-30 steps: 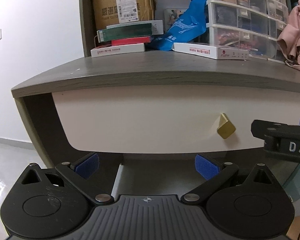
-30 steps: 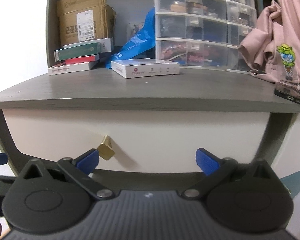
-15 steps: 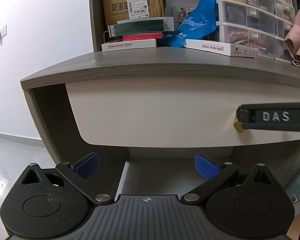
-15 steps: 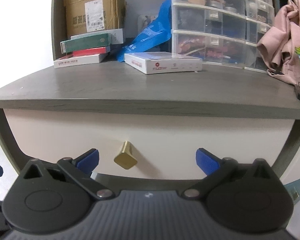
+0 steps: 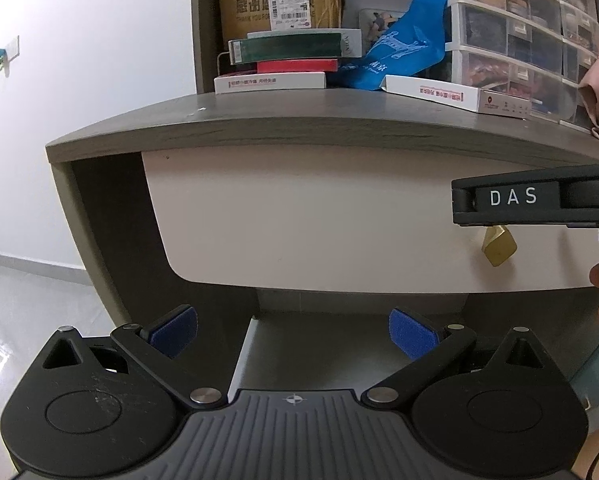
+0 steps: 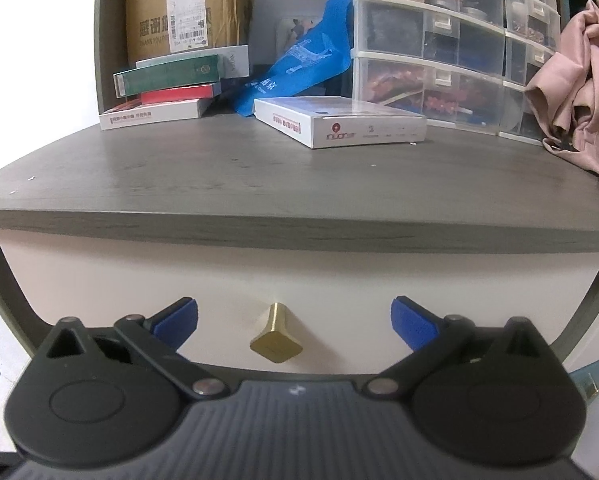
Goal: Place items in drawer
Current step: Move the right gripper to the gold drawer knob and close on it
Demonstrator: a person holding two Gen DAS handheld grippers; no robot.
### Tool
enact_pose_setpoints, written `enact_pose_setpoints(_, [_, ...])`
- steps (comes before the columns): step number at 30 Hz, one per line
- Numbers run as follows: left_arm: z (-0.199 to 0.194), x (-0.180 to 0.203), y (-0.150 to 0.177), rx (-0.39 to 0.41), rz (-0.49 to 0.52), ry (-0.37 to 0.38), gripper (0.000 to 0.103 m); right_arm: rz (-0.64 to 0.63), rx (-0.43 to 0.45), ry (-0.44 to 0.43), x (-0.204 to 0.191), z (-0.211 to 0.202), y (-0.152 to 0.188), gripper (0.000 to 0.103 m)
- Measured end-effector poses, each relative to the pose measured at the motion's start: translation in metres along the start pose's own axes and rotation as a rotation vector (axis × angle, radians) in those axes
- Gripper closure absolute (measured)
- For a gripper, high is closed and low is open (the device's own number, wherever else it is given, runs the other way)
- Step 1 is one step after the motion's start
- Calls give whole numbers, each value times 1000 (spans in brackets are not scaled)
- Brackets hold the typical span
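The drawer [image 6: 299, 292] sits shut under the desk top [image 6: 283, 184]. The right gripper [image 6: 293, 322], jaws wide and empty, frames the gold knob [image 6: 276, 342] low in the middle, so it looks set to grab it (to pull or push, I can't tell). The left gripper [image 5: 293, 336] is wide, empty, with free room. The white box [image 6: 339, 120] sits up top.
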State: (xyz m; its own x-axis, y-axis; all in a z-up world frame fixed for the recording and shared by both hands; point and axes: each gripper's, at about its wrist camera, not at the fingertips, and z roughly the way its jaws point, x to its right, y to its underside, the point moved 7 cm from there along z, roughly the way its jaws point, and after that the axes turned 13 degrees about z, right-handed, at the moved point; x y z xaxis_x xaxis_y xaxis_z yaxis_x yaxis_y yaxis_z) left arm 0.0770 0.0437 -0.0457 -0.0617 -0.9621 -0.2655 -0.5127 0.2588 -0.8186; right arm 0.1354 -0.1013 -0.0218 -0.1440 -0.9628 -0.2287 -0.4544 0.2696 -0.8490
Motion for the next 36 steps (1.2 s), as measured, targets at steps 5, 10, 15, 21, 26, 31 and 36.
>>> enact_pose_setpoints(5, [1,-3,3,-5,-13,3,0,7,-14,13,-4,7,1,0])
enact_pose_setpoints(10, [1,-7,4,-3,-24,7,0,-14,-40,39,-11,14,-1,0])
enact_pose_setpoints(15, [-4,-13,0,25,-47,-4,0,-19,-55,72,-15,21,-5,0])
enact_pose_setpoints(21, [-6,-17,-4,34,-51,-2,0,13,-81,89,-16,26,-3,0])
enact_pose_setpoints(26, [-5,-17,-4,29,-50,9,0,7,-118,104,-18,31,-3,0])
enact_pose_setpoints(31, [-6,-19,-5,33,-53,13,0,4,-166,117,-19,35,-4,6])
enact_pose_setpoints(36, [-7,-19,-8,44,-52,15,0,14,-245,163,-19,40,-6,61])
